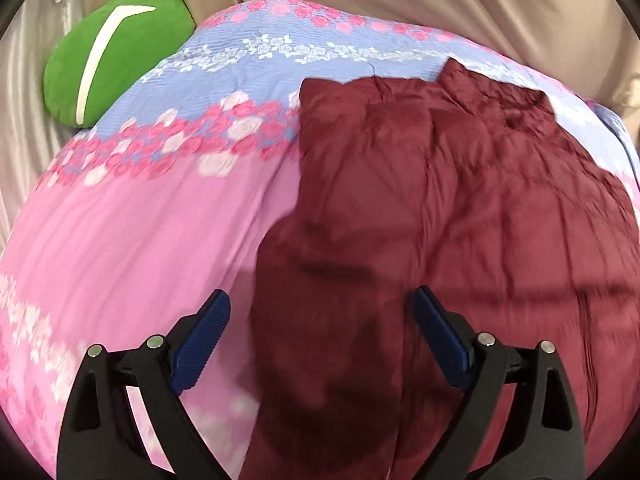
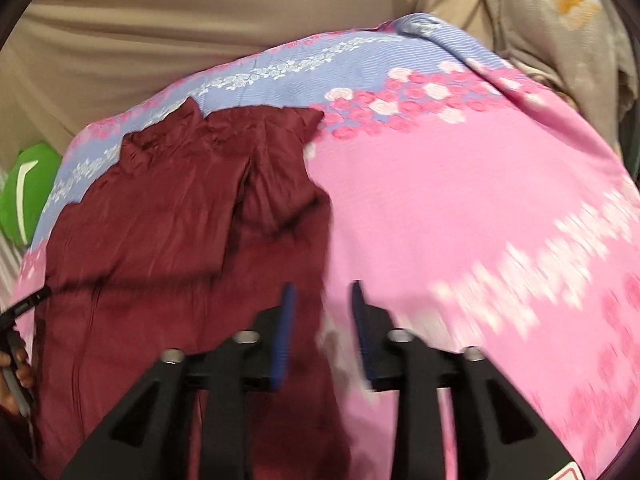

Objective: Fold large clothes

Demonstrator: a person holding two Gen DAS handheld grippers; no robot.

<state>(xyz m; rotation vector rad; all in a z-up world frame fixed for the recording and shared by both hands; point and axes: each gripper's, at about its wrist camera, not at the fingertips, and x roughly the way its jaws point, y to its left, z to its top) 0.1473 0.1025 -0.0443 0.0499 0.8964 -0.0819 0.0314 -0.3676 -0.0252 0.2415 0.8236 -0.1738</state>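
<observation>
A bed fills both views, covered by a pink and lilac floral bedspread (image 1: 132,220) with beige drapery behind it and a green cushion (image 1: 116,60) at its far corner. On the bedspread lies the maroon garment (image 1: 460,200), already doubled lengthwise by the look of it: a long panel runs from the far end toward the camera, with a flap lying over its middle and crumpled edges at the far end.

The left tongs (image 1: 320,308) stand spread wide above the near part of the garment, gripping nothing. The right tongs (image 2: 322,300) are partly spread over the garment's right edge where it meets the pink cloth; nothing sits between their pads. Both views are blurred near the tongs, so how high they ride above the fabric is hard to tell.

The step in hand seems to fall between folds: one fold laid down and released, the next grip not yet taken. The next move probably calls for pinching the near hem at both corners and carrying it evenly toward the far end, keeping the slippery layers stacked.
</observation>
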